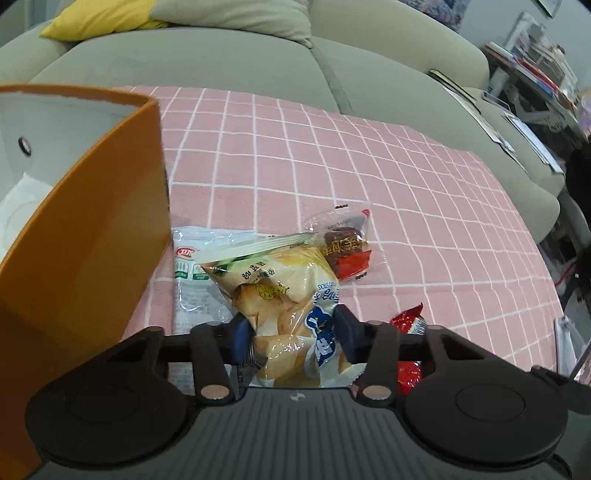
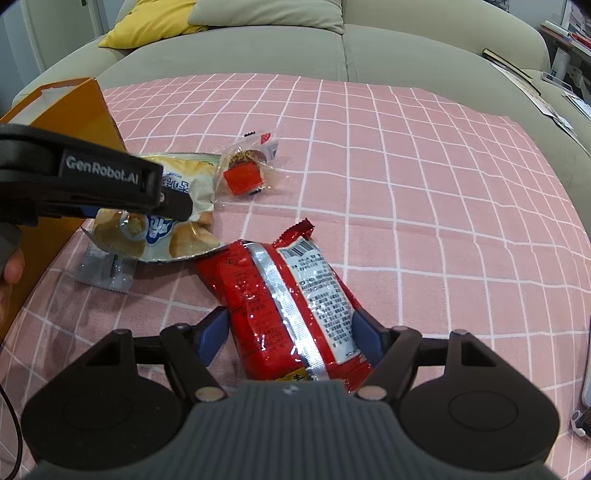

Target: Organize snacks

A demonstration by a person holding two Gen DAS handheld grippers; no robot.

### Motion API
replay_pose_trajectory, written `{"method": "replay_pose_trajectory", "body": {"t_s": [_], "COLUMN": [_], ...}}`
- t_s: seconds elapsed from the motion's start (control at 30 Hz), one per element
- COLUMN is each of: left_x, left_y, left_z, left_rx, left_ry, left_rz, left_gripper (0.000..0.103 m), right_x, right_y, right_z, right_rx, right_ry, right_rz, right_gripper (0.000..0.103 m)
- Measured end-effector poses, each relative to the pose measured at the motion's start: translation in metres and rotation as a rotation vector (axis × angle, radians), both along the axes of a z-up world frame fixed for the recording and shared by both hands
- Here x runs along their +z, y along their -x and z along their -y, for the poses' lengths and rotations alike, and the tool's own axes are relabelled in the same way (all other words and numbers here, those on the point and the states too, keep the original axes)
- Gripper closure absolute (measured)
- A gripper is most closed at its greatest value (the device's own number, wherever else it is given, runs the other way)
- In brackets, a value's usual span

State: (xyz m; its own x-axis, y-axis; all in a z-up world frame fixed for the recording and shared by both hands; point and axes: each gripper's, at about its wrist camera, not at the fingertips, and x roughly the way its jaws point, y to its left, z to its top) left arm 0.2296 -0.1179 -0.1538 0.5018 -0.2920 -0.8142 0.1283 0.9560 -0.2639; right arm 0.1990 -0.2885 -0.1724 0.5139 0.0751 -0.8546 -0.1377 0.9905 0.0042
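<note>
My left gripper [image 1: 291,334] is shut on a yellow and blue chip bag [image 1: 280,291], held beside the orange box [image 1: 92,236]; in the right wrist view it [image 2: 177,206] grips the same bag [image 2: 177,236], lifted a little. My right gripper [image 2: 291,336] has its jaws around a red snack pack [image 2: 280,299] lying on the pink checked cloth [image 2: 406,184]; the left pad stands slightly off the pack. A small clear packet with a red label [image 2: 245,170] lies further back, and it also shows in the left wrist view [image 1: 343,247]. A flat white packet [image 1: 192,273] lies under the chip bag.
The orange box [image 2: 74,122] stands open at the left with a white inside. A grey sofa [image 1: 221,62] with a yellow cushion [image 1: 99,18] runs behind the cloth. Books and papers [image 2: 524,77] lie on the sofa arm at the right.
</note>
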Motion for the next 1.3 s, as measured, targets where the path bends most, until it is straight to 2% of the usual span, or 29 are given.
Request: {"method": "replay_pose_trajectory", "body": {"t_s": [0.2, 0.5, 0.67, 0.97, 1.3], "left_x": [0.011, 0.037, 0.052, 0.084, 0.129], "left_y": [0.013, 0.067, 0.094, 0.134, 0.154], "left_z": [-0.006, -0.023, -0.035, -0.061, -0.099], "left_rx": [-0.011, -0.060, -0.052, -0.010, 0.041], "left_ry": [-0.021, -0.066, -0.053, -0.013, 0.008], "left_rz": [0.000, 0.006, 0.006, 0.065, 0.159], "left_gripper": [0.068, 0.068, 0.069, 0.068, 0.069], "right_x": [0.002, 0.008, 0.018, 0.048, 0.101], "right_y": [0.007, 0.040, 0.065, 0.098, 0.114], "right_z": [0.000, -0.010, -0.015, -0.029, -0.060], "right_rx": [0.007, -0.005, -0.018, -0.023, 0.055], "right_ry": [-0.005, -0.059, -0.106, -0.160, -0.196], "right_rz": [-0.008, -0.026, -0.019, 0.031, 0.122], "right_gripper": [0.033, 0.034, 0.034, 0.034, 0.034]}}
